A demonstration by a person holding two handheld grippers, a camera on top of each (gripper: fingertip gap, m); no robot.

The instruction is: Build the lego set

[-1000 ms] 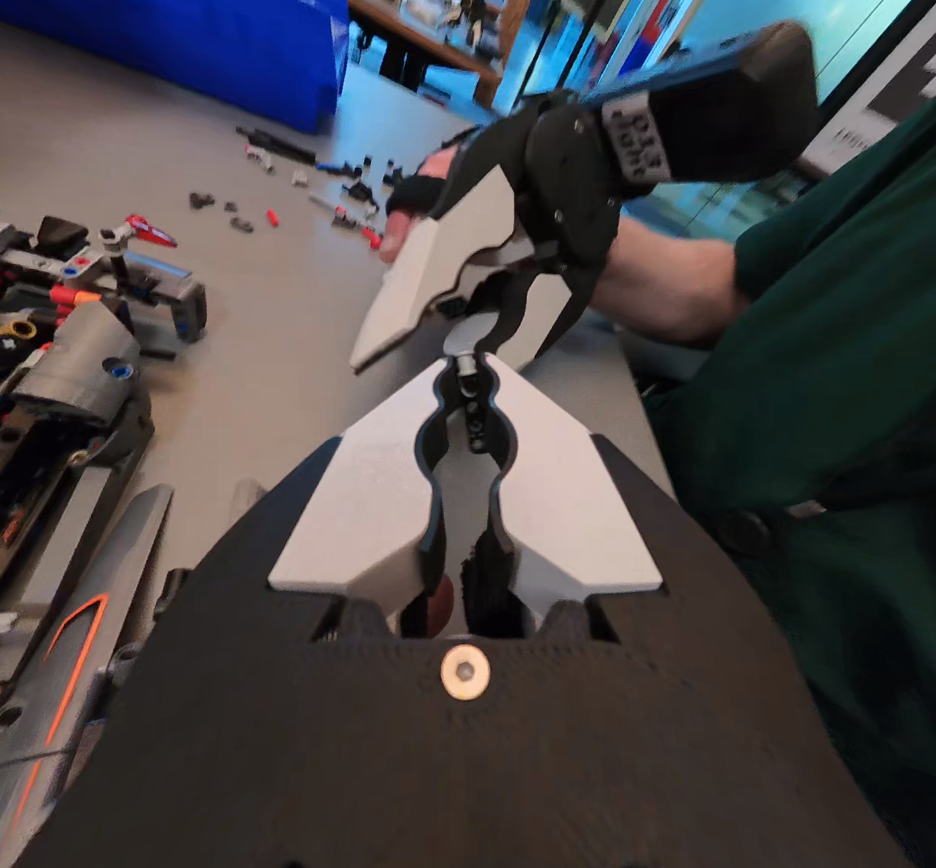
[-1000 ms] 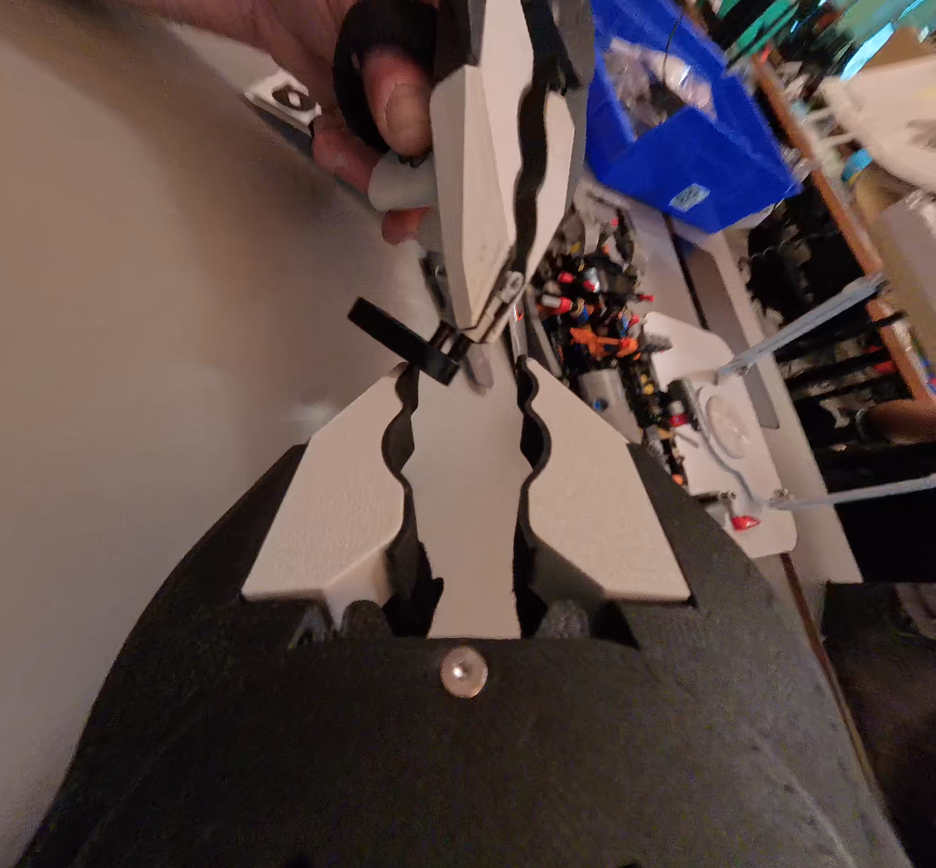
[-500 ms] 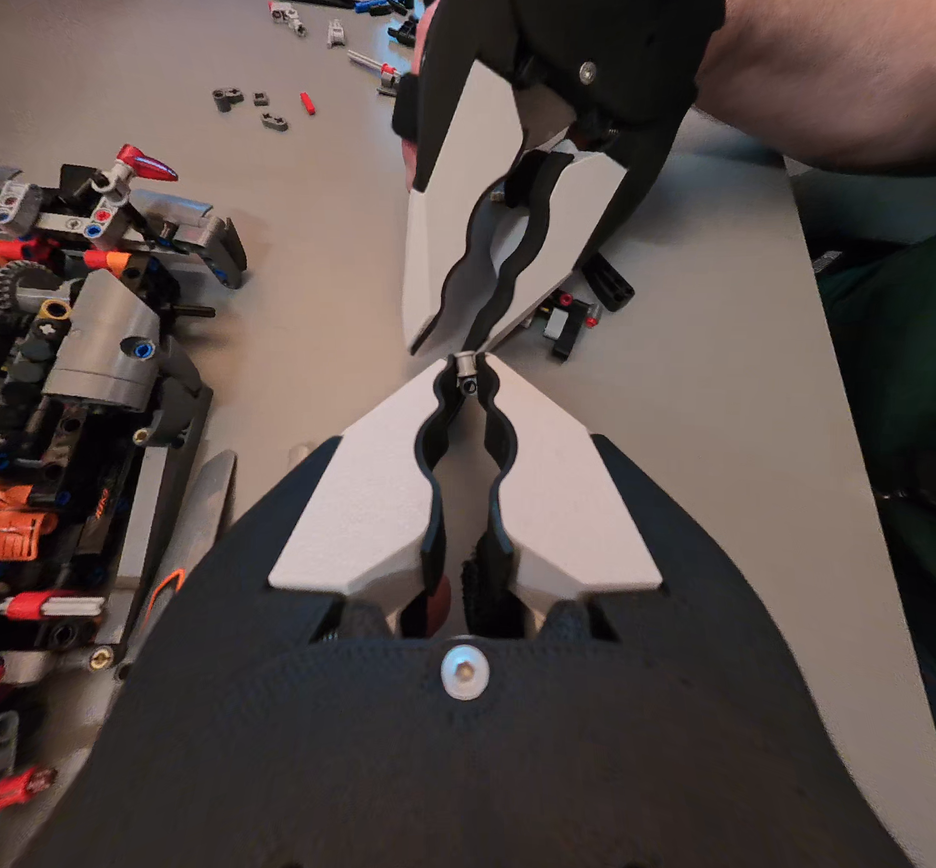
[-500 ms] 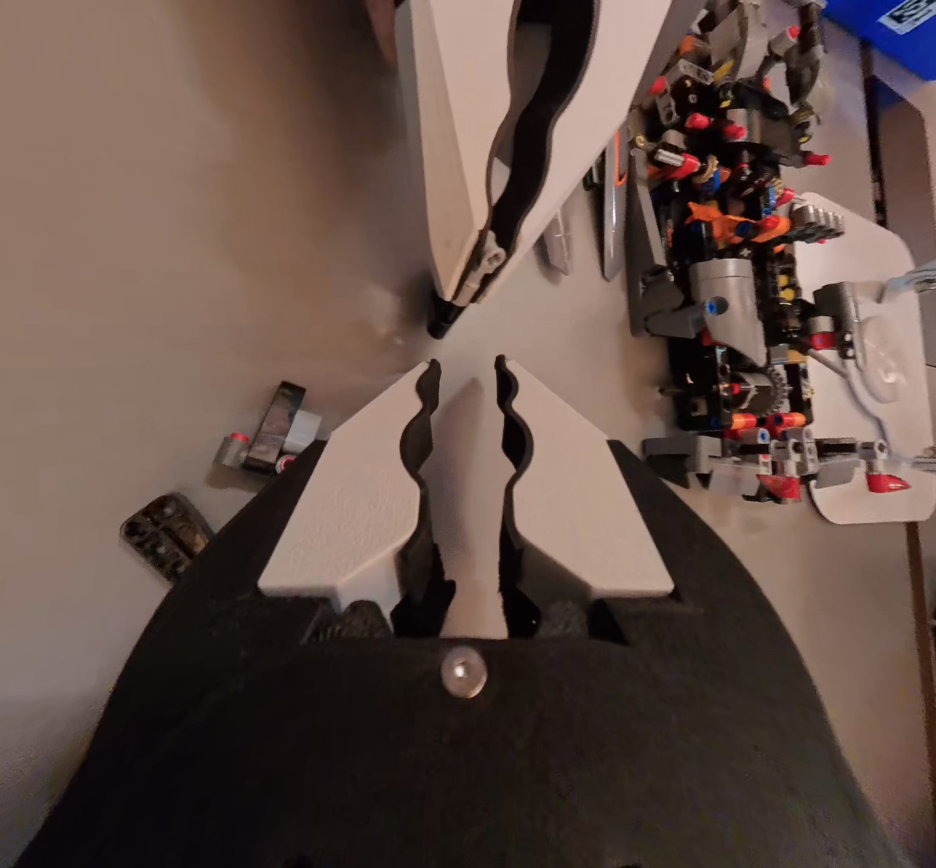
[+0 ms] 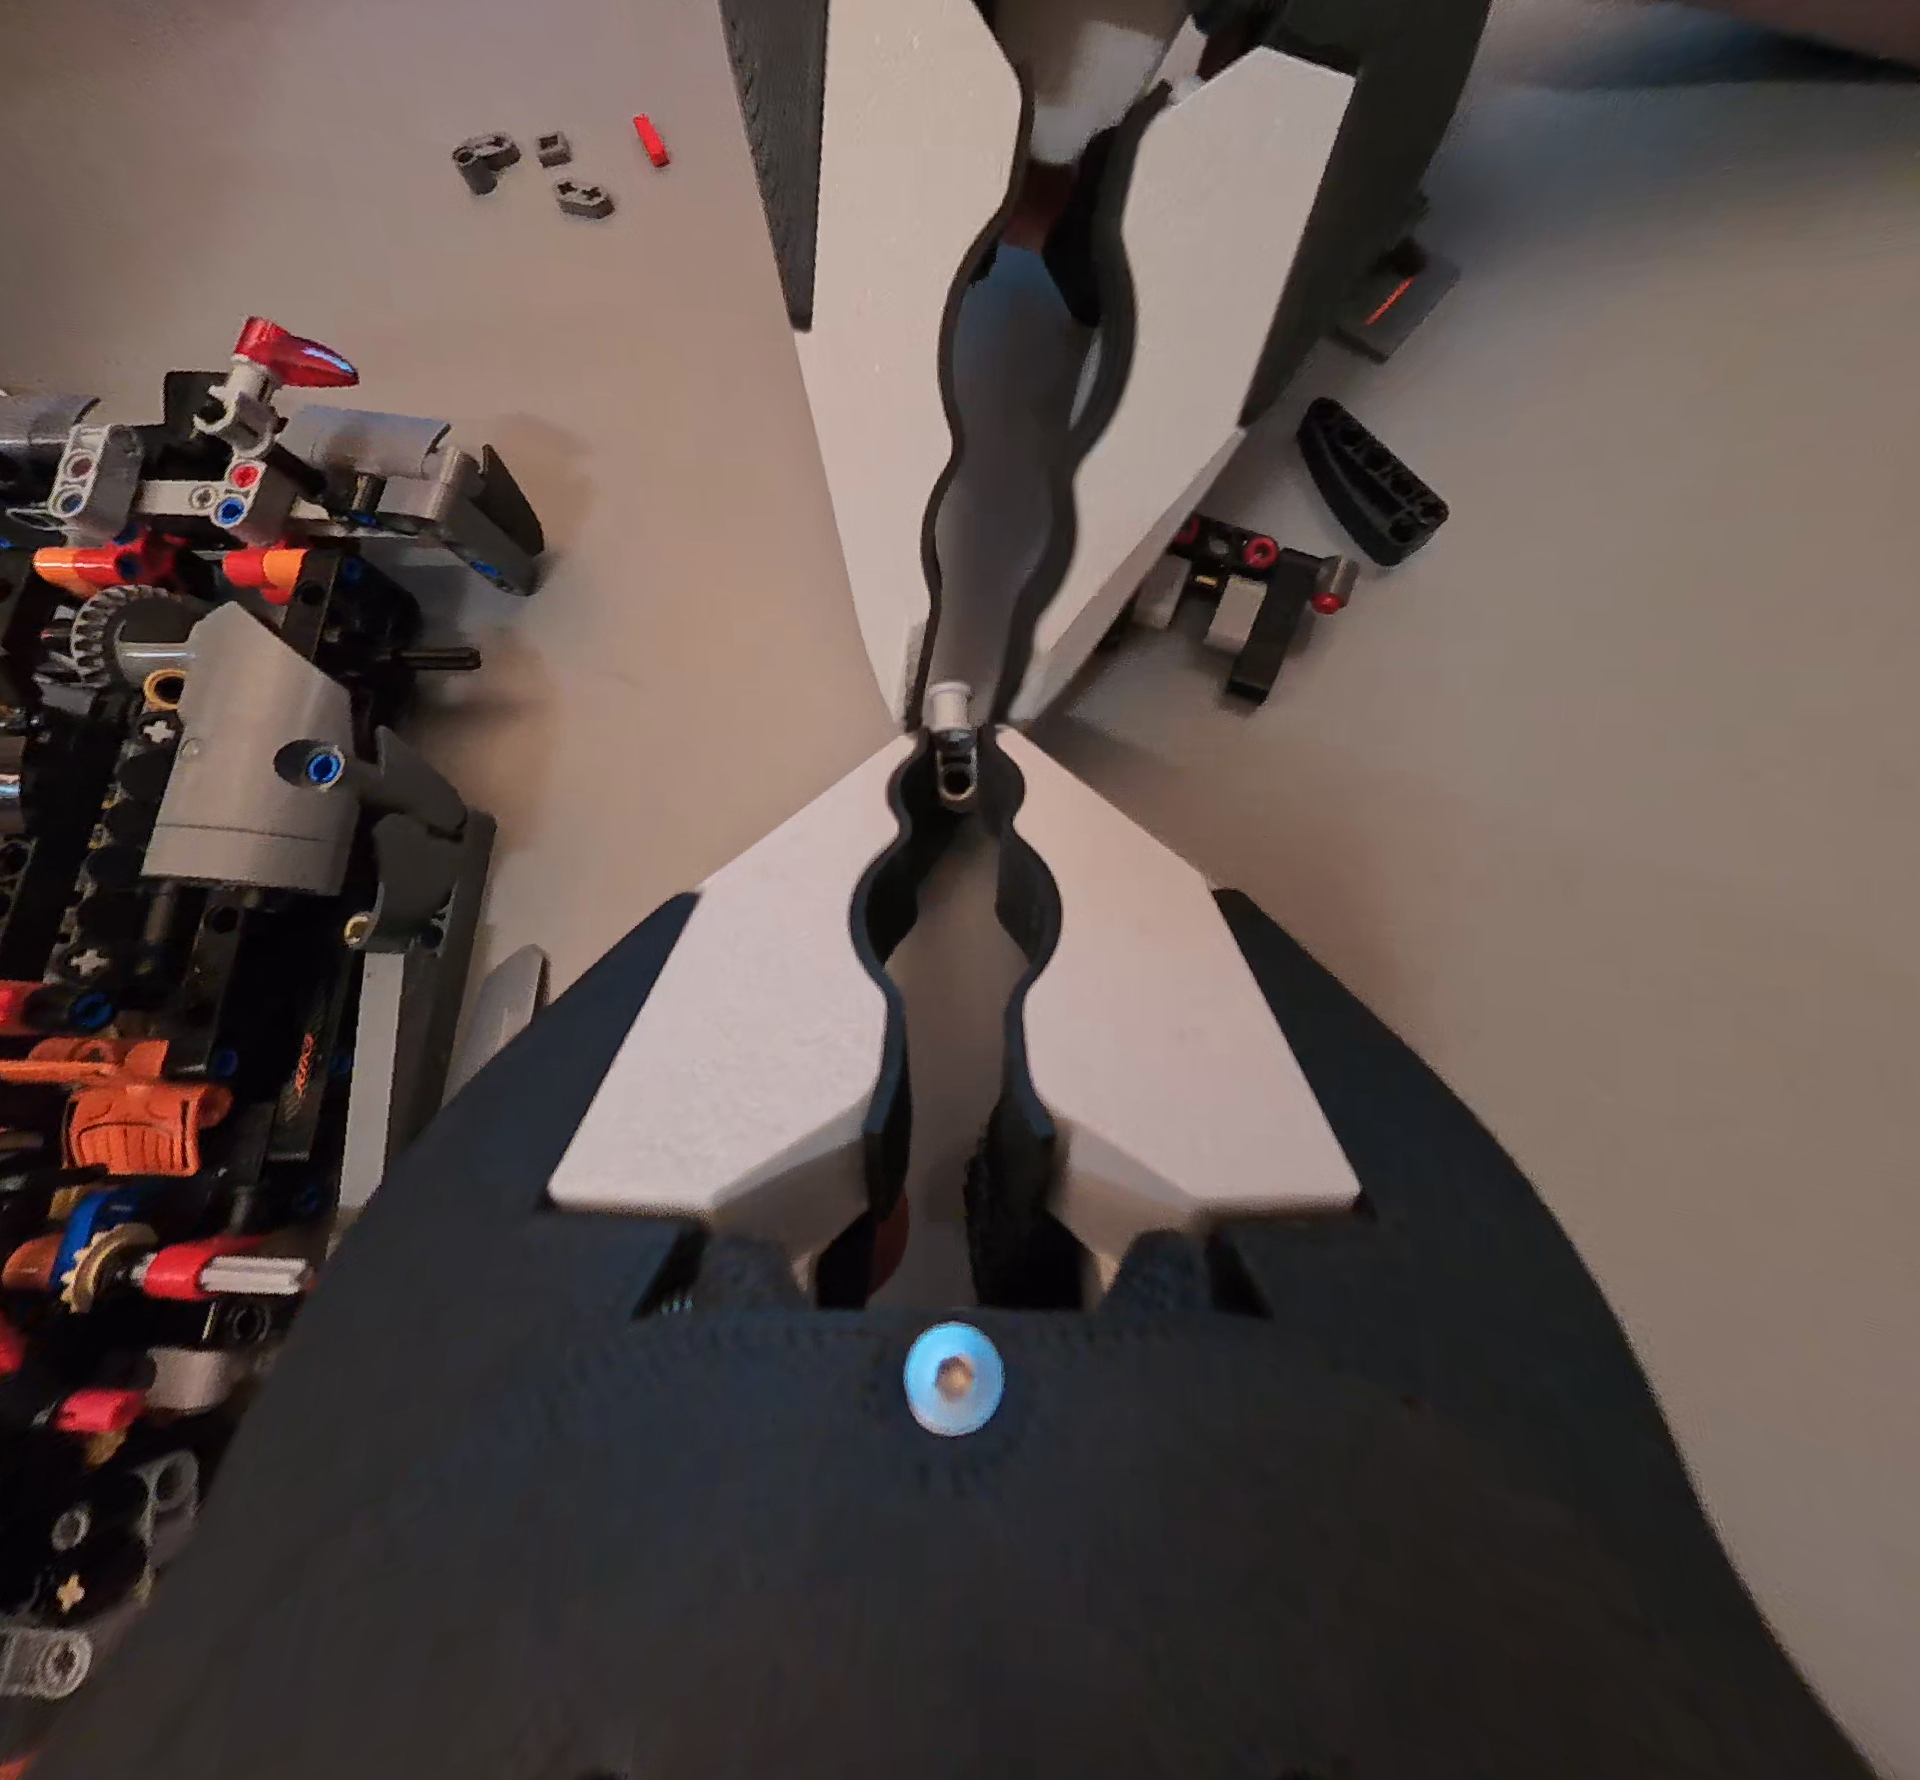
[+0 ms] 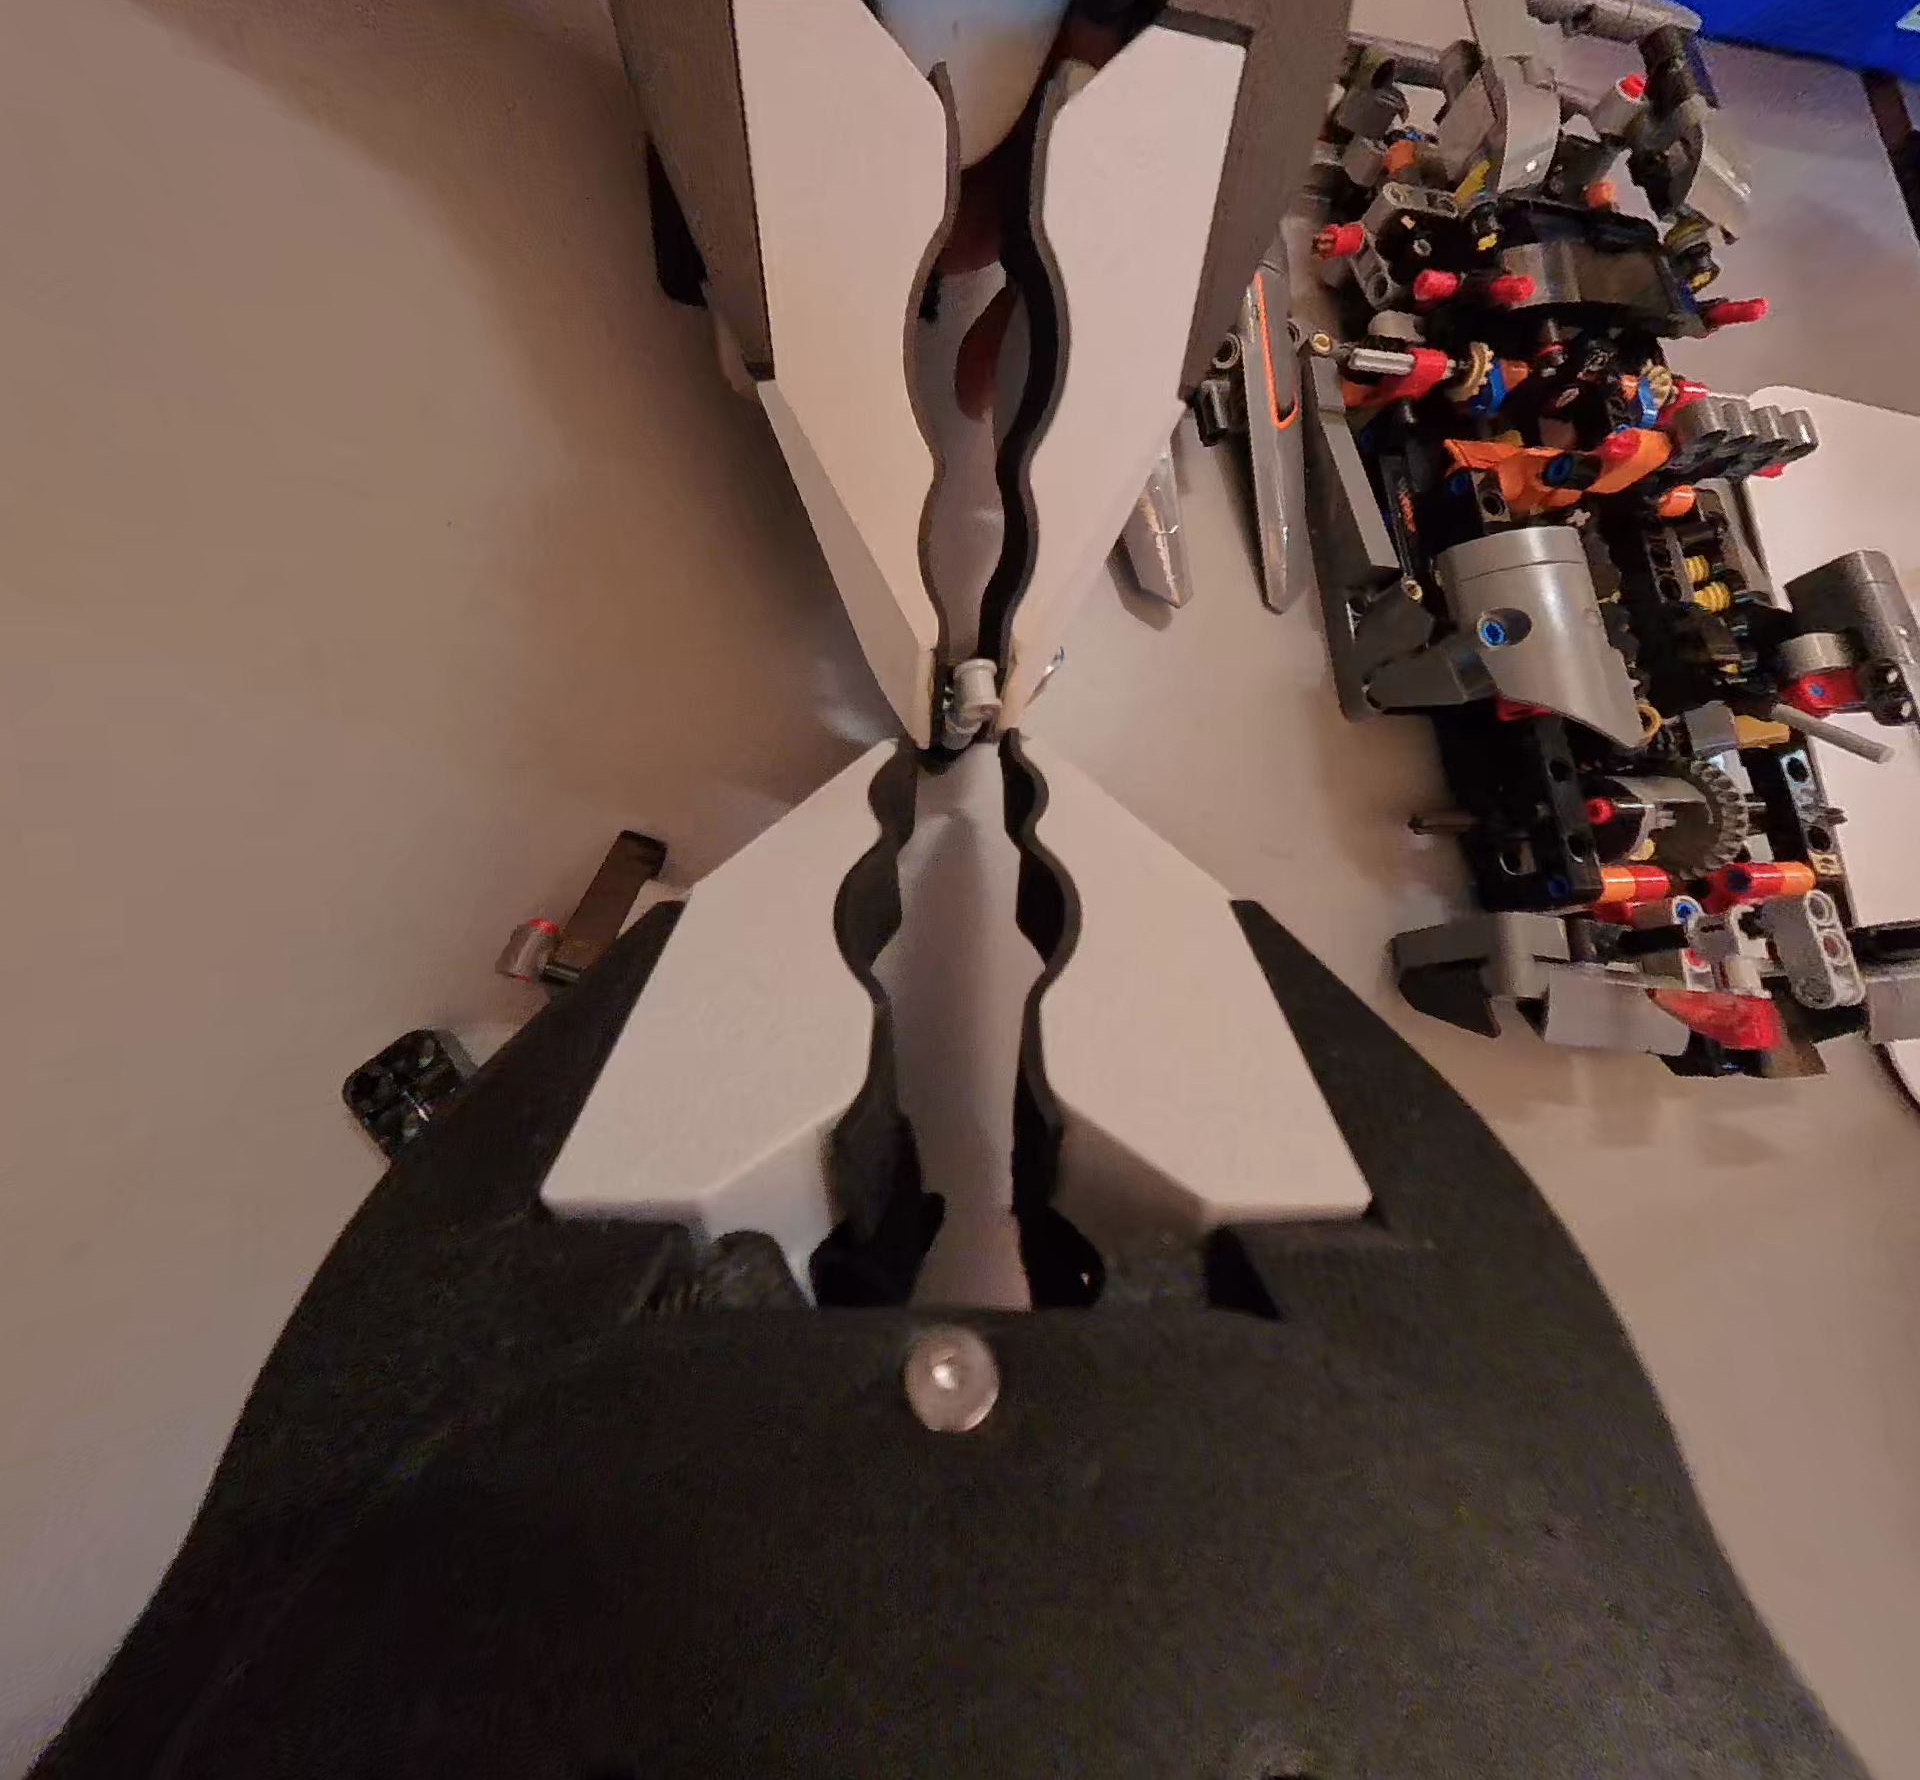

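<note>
Grey and black, a small connector piece (image 5: 954,762) sits pinched in your left gripper (image 5: 953,766), tip to tip with the right gripper so it can be passed or joined. From the right wrist, your right gripper (image 6: 961,751) stands slightly spread around nothing, while the half-built model (image 6: 1621,608) waits on the table (image 6: 312,483) just beside.

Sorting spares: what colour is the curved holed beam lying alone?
Black; clearest in the left wrist view.

Beige table (image 5: 1558,899), lego model (image 5: 208,795), loose pieces (image 5: 551,172)
</note>
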